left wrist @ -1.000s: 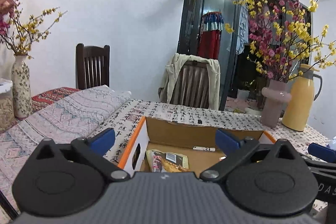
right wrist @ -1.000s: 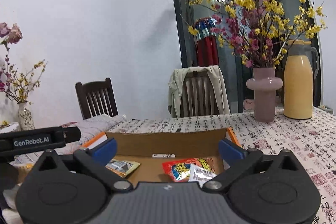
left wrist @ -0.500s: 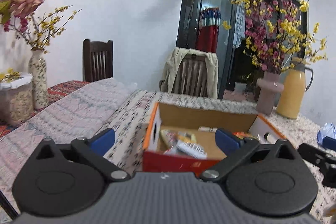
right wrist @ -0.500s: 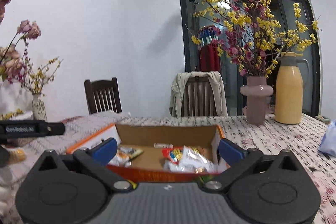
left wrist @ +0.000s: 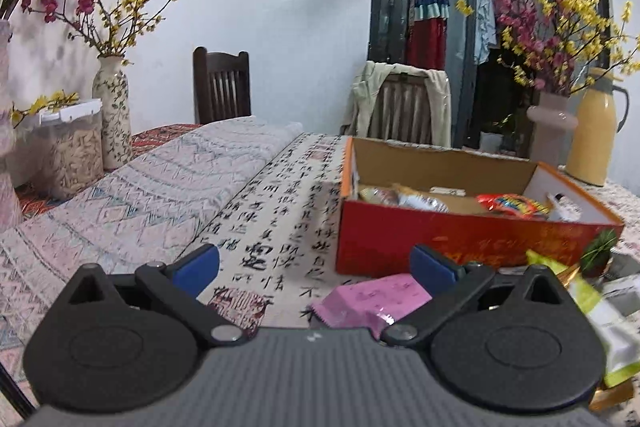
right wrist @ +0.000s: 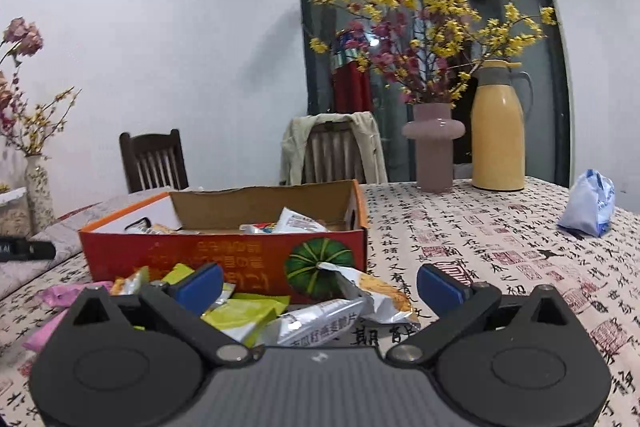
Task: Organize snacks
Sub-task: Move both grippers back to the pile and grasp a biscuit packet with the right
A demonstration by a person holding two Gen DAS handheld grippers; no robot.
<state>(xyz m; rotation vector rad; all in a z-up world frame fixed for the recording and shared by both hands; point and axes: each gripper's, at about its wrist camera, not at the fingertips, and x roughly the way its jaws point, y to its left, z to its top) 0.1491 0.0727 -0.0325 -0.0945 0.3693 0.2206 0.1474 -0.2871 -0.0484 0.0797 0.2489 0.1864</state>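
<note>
Meanwhile, both the left gripper [left wrist: 316, 269] and right gripper [right wrist: 320, 285] hover spread wide and empty before an orange cardboard box [right wrist: 224, 257], apparently lining up on loose snack packets [right wrist: 316, 319] heaped against its front wall; a pink packet [left wrist: 372, 301] lies beneath the left.

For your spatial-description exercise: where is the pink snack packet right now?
In the left wrist view, the pink snack packet lies on the tablecloth just in front of the orange cardboard box, between the open left gripper's fingers.
</note>
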